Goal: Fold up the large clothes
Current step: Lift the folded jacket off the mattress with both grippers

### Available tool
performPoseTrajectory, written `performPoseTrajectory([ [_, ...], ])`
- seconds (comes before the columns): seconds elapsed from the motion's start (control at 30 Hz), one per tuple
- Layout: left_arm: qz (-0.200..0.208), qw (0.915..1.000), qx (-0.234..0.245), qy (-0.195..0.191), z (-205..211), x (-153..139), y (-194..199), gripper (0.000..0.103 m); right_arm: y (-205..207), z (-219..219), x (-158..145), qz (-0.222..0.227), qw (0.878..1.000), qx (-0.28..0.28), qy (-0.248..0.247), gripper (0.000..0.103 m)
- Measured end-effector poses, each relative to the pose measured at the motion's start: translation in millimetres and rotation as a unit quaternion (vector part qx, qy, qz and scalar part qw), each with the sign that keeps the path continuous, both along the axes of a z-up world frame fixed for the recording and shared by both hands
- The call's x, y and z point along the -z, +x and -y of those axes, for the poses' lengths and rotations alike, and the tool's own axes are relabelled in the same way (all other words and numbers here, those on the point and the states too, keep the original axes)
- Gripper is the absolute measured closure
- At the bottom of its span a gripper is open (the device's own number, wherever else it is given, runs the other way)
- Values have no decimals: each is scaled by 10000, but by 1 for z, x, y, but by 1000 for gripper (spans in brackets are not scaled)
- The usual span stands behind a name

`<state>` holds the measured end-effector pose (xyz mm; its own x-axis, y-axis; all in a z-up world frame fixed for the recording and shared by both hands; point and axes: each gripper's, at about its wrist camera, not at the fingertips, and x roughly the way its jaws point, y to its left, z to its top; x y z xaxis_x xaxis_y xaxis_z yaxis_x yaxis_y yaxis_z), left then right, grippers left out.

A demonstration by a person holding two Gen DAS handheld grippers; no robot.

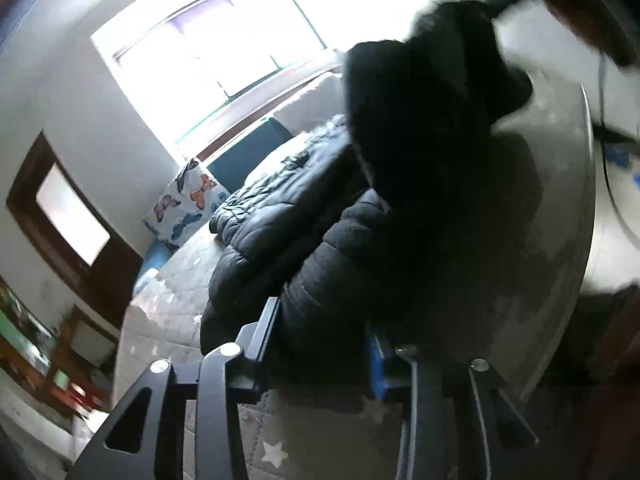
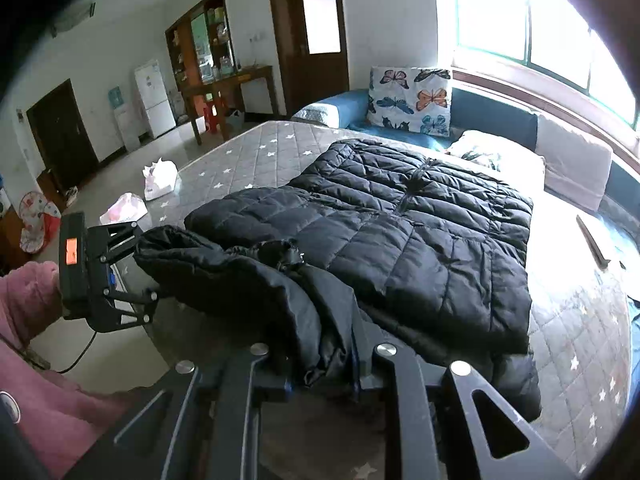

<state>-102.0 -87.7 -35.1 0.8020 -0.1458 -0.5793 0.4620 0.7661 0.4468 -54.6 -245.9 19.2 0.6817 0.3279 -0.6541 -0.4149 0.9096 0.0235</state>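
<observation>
A large black quilted puffer jacket (image 2: 420, 232) lies spread on a grey star-patterned mattress (image 2: 248, 156), zipper up. Its near end, the hood or collar part (image 2: 240, 280), is lifted off the mattress between both grippers. My right gripper (image 2: 324, 364) is shut on the jacket's near edge. My left gripper (image 2: 148, 268) shows at the left of the right wrist view, holding the other end of that raised part. In the left wrist view my left gripper (image 1: 324, 344) is shut on the black jacket (image 1: 360, 248), which fills the middle of the view.
A butterfly-print pillow (image 2: 412, 100) and blue cushions sit at the bed's far end under a bright window. White plastic bags (image 2: 160, 180) lie on the floor to the left. A wooden table, cabinet and fridge stand at the back left. A pink sleeve (image 2: 24, 312) is near the left gripper.
</observation>
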Motion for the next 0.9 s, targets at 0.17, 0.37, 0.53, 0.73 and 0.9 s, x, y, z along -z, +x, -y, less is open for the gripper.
performPoseTrajectory([
  [0.17,59,9985,-37,-551,-10,-20,-7,68,-29,-2,-8,363,9993,26,-91,86],
  [0.37,28,9955,-23,-943,-23,-40,-47,68,-62,-4,-16,494,9987,-74,-43,86],
  [0.53,-68,9912,-149,-1310,-41,-59,-101,68,-100,-17,-23,505,9981,-346,-98,87],
  [0.73,-104,9857,-425,-1630,-59,-75,-105,68,-89,-22,-32,600,9973,-403,-103,87],
  [0.9,68,9814,-606,-1822,-70,-108,-71,68,-37,-13,-59,693,9971,-304,-40,87],
])
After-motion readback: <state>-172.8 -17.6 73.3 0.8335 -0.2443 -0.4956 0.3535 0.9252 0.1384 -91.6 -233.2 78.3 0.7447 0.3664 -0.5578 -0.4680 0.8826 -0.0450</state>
